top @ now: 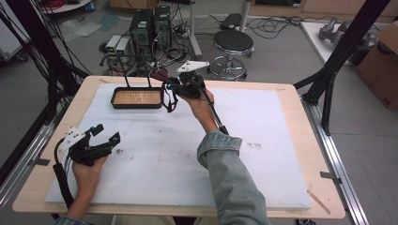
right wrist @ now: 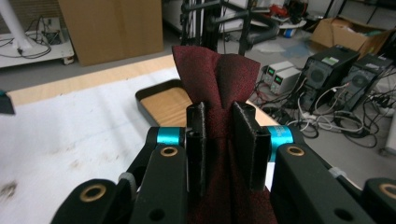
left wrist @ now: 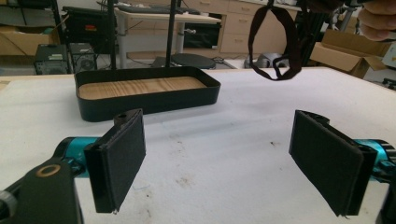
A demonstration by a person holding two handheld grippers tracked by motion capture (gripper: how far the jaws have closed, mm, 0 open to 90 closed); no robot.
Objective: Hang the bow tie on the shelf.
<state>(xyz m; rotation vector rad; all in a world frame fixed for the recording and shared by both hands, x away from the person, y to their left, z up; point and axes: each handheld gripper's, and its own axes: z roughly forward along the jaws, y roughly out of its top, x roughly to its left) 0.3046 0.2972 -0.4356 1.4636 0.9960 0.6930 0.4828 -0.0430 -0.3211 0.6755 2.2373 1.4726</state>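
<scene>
A dark red cloth tie with a thin strap loop hangs above the far part of the table, just right of a black tray with a wooden floor. My right gripper is shut on it; in the right gripper view the red cloth bunches up between the jaws of the right gripper, with the tray behind it. My left gripper rests at the table's left, open and holding nothing. In the left gripper view the left gripper faces the tray, with the strap loop dangling at upper right.
A white foam mat covers most of the wooden table. Beyond the far edge stand a black stool and computer towers. A cardboard box and black frame struts are at the right.
</scene>
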